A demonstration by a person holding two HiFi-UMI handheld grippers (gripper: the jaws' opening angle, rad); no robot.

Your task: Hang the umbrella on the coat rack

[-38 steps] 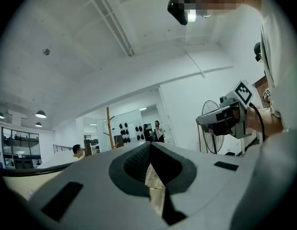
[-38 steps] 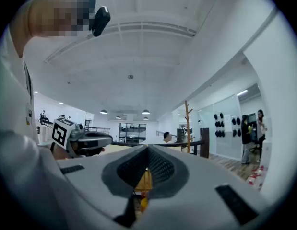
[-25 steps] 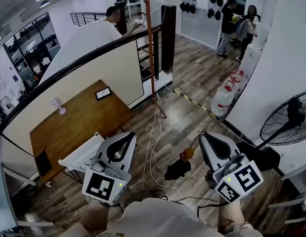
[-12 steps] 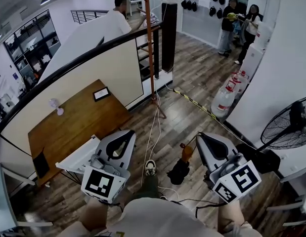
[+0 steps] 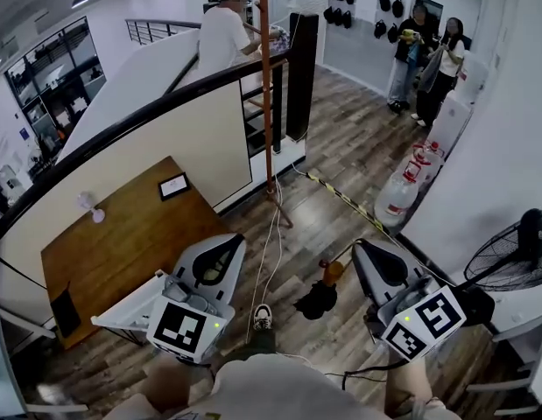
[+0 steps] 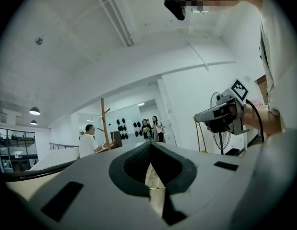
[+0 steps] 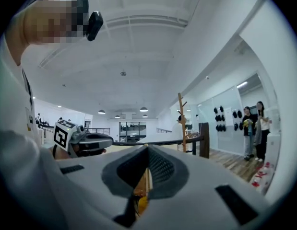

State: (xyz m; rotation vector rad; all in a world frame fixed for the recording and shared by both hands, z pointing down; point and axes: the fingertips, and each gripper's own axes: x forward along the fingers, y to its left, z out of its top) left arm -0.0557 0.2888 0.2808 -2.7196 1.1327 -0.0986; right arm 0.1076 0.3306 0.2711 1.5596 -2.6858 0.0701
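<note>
Head view: umbrella (image 5: 316,300) lies on the floor (image 5: 341,147), well apart from the coat rack (image 5: 265,77).
Left gripper (image 5: 234,241) and right gripper (image 5: 362,245) have fingers (image 6: 134,164) pressed together, holding nothing; we judge the white cable (image 5: 271,243) near the umbrella could snag during pickup or carrying.

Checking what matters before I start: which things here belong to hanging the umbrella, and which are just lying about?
For the job: umbrella, coat rack, left gripper, right gripper.
Lying about: fan, water jugs, wooden table, white cable.
</note>
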